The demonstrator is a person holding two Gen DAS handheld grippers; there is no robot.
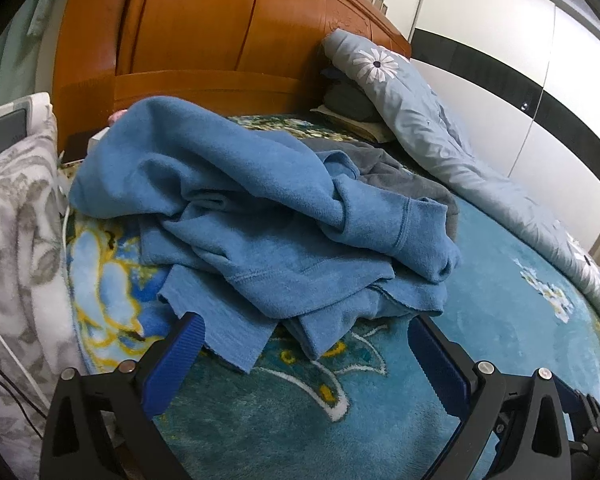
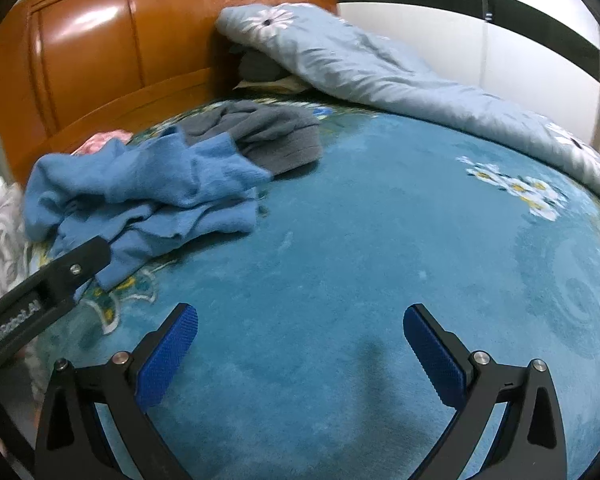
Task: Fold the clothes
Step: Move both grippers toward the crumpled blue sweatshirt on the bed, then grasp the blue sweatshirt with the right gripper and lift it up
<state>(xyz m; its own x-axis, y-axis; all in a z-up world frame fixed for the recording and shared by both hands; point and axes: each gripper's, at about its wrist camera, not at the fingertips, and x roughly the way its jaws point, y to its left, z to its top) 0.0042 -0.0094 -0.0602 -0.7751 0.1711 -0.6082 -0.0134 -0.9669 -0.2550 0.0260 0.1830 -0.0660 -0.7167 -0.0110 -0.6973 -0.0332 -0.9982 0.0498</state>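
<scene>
Blue fleece sweatshirt [image 1: 260, 216] lies crumpled on the teal floral bed blanket [image 1: 500, 320] before the left gripper [image 1: 304, 344], jaws wide, empty, at its near hem. Right wrist: right gripper [image 2: 300, 336], jaws wide, empty, hangs right of the sweatshirt, a crumpled grey fleece garment [image 2: 268, 140] just behind; pinching a single hem layer would likely suit.

**What the crumpled pile and frame edges conceal**

The blue sweatshirt [image 1: 260, 208] lies bunched, so its front and one sleeve are buried in folds. It covers most of the grey garment [image 1: 400, 176] behind it. A pink item [image 2: 100, 140] near the headboard [image 1: 204, 40] peeks out, unidentifiable. The quilt [image 1: 440, 128] hides dark things beneath.
</scene>
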